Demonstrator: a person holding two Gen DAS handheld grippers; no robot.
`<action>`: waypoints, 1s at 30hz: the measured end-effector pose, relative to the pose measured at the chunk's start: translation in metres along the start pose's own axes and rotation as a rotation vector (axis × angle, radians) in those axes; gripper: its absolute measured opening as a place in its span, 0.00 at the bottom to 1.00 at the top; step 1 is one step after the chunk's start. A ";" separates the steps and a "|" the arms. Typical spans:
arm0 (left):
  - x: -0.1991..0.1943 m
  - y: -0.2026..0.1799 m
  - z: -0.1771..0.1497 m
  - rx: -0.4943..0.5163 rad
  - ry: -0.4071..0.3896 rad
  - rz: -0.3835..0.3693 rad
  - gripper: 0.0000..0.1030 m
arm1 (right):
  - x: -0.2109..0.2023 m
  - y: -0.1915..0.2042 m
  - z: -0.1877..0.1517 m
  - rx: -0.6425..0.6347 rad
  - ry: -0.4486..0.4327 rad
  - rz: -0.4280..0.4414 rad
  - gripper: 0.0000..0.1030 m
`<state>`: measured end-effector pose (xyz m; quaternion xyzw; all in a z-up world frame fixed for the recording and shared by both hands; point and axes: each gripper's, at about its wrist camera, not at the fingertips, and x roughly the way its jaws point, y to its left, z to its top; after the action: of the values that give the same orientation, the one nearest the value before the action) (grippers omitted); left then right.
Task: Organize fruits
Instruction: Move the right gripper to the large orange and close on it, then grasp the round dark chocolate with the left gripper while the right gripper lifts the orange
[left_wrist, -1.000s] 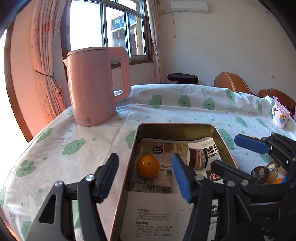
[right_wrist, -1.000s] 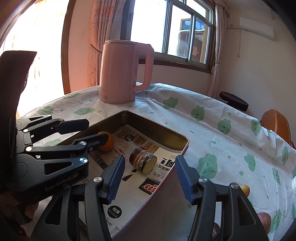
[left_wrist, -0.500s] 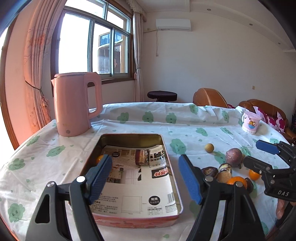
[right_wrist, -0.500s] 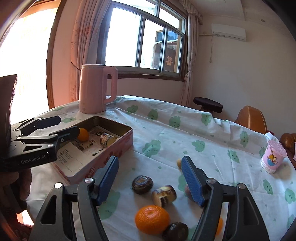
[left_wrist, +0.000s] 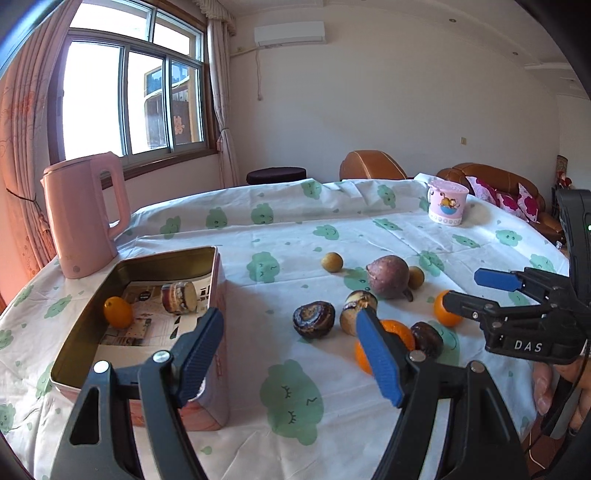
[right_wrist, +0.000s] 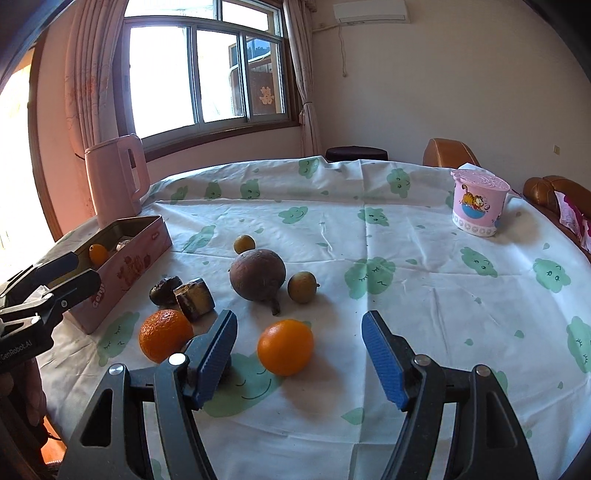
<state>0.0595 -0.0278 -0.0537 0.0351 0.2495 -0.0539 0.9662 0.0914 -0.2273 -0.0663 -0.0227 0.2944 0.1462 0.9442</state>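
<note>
Round glossy orange (right_wrist: 285, 347), crinkled tablecloth (right_wrist: 424, 258)

Both grippers are black plastic with a triangular cut-out in each of their 2 arms and a silver screw head at each pivot. The left gripper (left_wrist: 291, 354) carries 2 long blue ribbed pads (left_wrist: 380, 354) on its jaws; seen from the right wrist camera, its body bears the white lettering "GenRobot.AI". The right gripper (right_wrist: 301, 356) has the same blue ribbed pads (right_wrist: 384, 360) and 4 silver screws; from the left wrist camera its side reads "DAS" in white, with a small green light on the black housing above. Bare fingers wrap each handle
</note>
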 end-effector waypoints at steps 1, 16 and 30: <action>0.001 -0.001 -0.001 0.000 0.004 0.001 0.74 | 0.003 0.002 0.000 -0.017 0.013 0.000 0.69; 0.025 -0.004 0.011 0.024 0.072 -0.017 0.74 | 0.023 0.004 0.002 -0.031 0.118 0.052 0.36; 0.080 -0.013 0.022 0.068 0.281 -0.083 0.45 | 0.027 0.007 0.026 -0.028 0.090 0.052 0.36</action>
<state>0.1378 -0.0500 -0.0739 0.0646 0.3817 -0.0966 0.9169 0.1244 -0.2102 -0.0596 -0.0350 0.3351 0.1734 0.9254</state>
